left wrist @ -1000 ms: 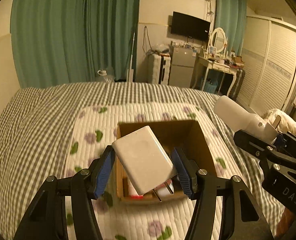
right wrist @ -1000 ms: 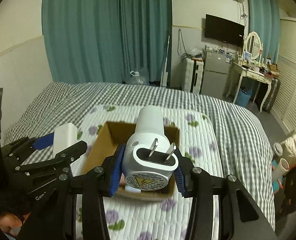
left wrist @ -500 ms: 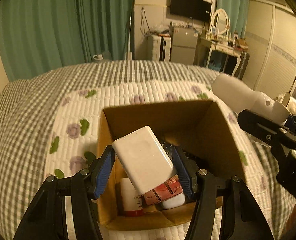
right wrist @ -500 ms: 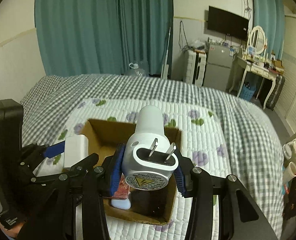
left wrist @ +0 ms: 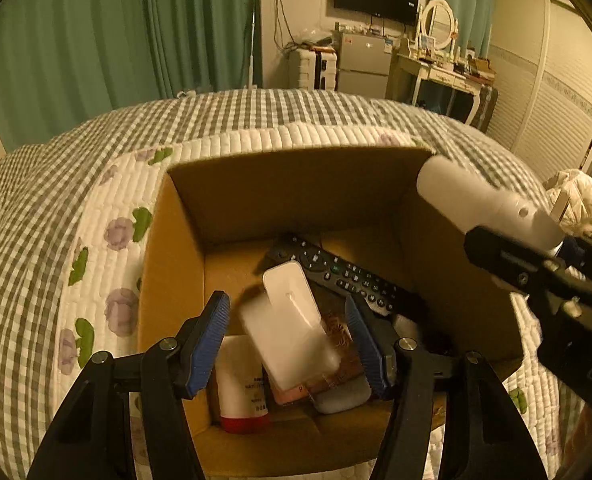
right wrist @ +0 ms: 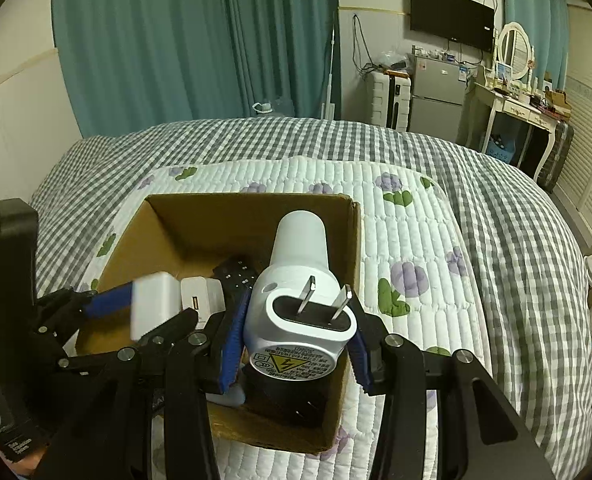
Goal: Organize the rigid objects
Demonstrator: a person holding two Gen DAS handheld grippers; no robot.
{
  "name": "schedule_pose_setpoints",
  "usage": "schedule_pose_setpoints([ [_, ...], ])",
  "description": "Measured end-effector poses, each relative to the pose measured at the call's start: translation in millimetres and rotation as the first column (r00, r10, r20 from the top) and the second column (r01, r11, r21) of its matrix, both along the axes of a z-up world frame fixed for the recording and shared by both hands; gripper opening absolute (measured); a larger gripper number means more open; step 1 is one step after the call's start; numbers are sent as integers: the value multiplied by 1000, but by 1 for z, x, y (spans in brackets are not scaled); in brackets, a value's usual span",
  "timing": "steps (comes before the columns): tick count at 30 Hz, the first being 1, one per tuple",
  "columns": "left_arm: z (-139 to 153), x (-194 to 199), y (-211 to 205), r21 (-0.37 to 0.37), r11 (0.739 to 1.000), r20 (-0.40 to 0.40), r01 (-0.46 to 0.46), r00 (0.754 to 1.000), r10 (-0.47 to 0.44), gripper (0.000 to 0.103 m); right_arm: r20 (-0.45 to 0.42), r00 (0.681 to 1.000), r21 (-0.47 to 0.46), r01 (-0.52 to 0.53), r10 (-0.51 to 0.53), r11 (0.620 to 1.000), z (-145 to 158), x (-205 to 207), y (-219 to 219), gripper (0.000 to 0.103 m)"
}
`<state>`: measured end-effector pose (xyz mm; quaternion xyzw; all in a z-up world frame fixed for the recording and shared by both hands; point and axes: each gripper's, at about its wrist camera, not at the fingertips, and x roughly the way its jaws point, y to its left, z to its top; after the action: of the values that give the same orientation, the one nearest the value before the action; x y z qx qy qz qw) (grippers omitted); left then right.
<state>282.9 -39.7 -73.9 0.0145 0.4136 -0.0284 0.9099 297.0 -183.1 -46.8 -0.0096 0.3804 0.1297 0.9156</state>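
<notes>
The white plug-in device [right wrist: 300, 304] is held clamped in the right gripper [right wrist: 296, 344] over the cardboard box [right wrist: 188, 220], long axis pointing far, while the left gripper [left wrist: 288, 344] stands open around a blurred charger [left wrist: 292, 344] inside.

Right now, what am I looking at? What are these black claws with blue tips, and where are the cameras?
No robot here: a person holds a hand tool, called a gripper, in each hand. Each one carries a wide-angle camera looking forward along its two fingers, so each picture is one gripper's view. Both look down at a cardboard box on a quilted bed. The left gripper is open, with a blurred white charger between its fingers above the box. The right gripper is shut on a white plug-in device. A remote control and a red-capped tube lie in the box.
</notes>
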Motion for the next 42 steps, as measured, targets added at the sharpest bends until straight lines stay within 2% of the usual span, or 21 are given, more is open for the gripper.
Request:
schedule_pose_setpoints([
  [10, 35, 1, 20, 25, 998, 72, -57, 996, 55, 63, 34, 999, 19, -6, 6, 1000, 17, 2, 7, 44],
  [13, 36, 2, 28, 29, 997, 79, -74, 994, 71, 63, 19, 1000, 23, -23, 22, 999, 9, 9, 15, 44],
  [18, 30, 5, 40, 43, 995, 80, -90, 993, 86, 63, -44, 998, 15, -41, 41, 999, -21, 26, 29, 44],
  [21, 25, 7, 44, 44, 995, 79, -91, 993, 87, 63, -53, 997, 29, -51, 53, 998, -34, 31, 30, 44],
  [22, 24, 8, 45, 45, 995, 79, -90, 993, 86, 63, -46, 997, 45, -52, 54, 998, -37, 31, 29, 50],
  [24, 23, 9, 47, 49, 995, 77, -90, 993, 86, 63, -32, 999, 49, -14, 15, 999, -36, 32, 25, 68],
  [25, 22, 10, 47, 51, 994, 75, -92, 993, 88, 63, -28, 999, 81, -18, 20, 997, -35, 31, 22, 68],
  [31, 41, 1, 47, 46, 994, 88, -100, 992, 96, 63, 13, 1000, 58, 8, -9, 998, -2, 22, 14, 68],
  [37, 100, -34, 38, 24, 995, 175, -94, 981, 88, 63, 94, 995, 31, 23, -26, 999, 63, -15, 1, 68],
  [42, 160, -76, 32, 18, 997, 272, -77, 960, 69, 63, 178, 983, -6, 40, -38, 999, 123, -64, -7, 68],
])
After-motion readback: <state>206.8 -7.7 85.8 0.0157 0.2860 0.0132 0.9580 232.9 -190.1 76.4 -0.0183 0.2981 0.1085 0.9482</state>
